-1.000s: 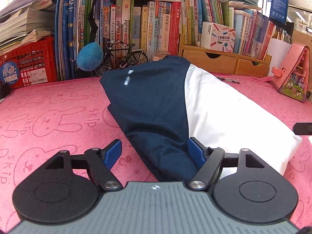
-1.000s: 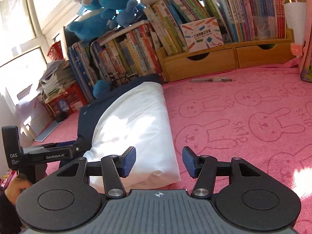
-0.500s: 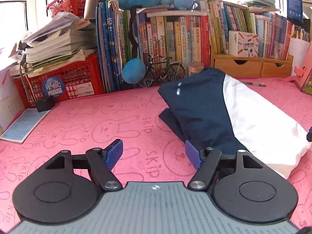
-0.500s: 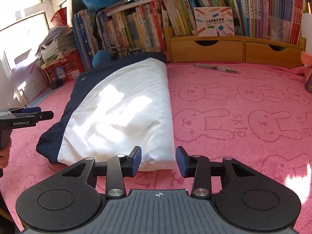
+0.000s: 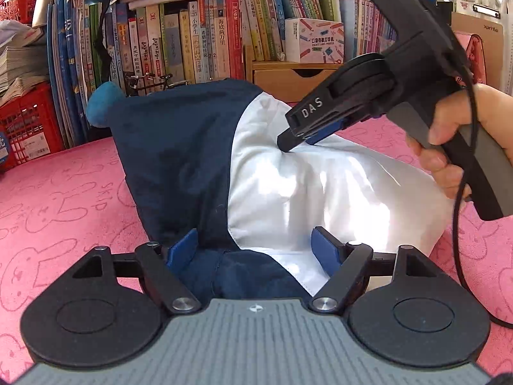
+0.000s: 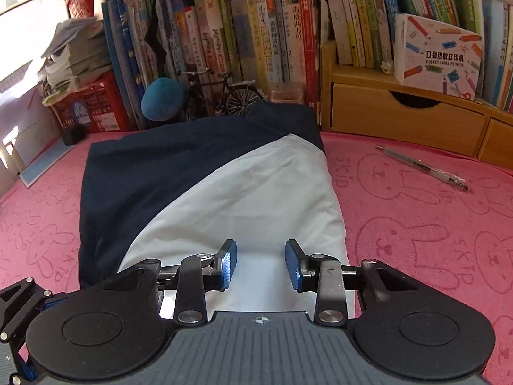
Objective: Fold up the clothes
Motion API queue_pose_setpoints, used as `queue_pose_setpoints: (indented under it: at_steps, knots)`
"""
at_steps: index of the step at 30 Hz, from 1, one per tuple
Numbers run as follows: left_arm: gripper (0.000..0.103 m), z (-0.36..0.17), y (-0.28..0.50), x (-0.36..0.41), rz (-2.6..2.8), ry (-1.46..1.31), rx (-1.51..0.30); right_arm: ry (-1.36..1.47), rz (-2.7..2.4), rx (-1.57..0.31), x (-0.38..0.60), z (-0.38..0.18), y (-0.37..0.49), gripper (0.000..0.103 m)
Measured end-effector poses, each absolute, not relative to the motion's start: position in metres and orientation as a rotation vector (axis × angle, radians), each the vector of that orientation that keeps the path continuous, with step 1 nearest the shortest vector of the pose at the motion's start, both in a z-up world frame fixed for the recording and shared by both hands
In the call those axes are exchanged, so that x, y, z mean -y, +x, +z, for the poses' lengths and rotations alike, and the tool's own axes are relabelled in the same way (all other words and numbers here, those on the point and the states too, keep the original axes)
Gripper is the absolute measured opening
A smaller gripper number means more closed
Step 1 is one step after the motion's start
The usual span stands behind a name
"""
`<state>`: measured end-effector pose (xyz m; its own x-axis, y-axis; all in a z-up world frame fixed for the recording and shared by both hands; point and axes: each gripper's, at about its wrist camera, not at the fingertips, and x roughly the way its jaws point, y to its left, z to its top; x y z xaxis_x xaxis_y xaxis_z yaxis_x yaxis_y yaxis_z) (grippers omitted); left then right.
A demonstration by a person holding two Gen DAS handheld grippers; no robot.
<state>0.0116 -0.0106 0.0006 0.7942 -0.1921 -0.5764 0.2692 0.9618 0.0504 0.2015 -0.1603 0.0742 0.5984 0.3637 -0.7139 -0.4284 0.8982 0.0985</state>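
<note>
Moved in over the garment (image 6: 224,199) since a second ago: both grippers, from its near edge. Folded already into a long navy-and-white bundle lying along the pink worktop (image 6: 416,224); probably one cross fold left. Left gripper (image 5: 255,250) with fingers wide, just opened further, straddling the near end without pinching. Right gripper (image 6: 261,264) half closed and just narrowing, white cloth between the pads, grip unclear. Free room right; pen (image 6: 423,168) and books (image 6: 240,32) bounding the far end.
</note>
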Motion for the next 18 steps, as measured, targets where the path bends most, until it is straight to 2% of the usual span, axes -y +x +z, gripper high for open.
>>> queue_pose_setpoints:
  at_steps: [9,14,18]
  knots:
    - [0.079,-0.003,0.014,0.003,-0.283,0.095,-0.631,-0.121,0.341,-0.797,0.112,0.063,0.296,0.028]
    - [0.082,-0.004,0.014,0.001,-0.297,0.077,-0.635,-0.105,0.279,-0.795,0.098,0.043,0.341,0.028]
    - [0.086,-0.007,0.015,0.002,-0.299,0.08,-0.636,-0.067,0.33,-0.761,0.104,0.047,0.345,0.029]
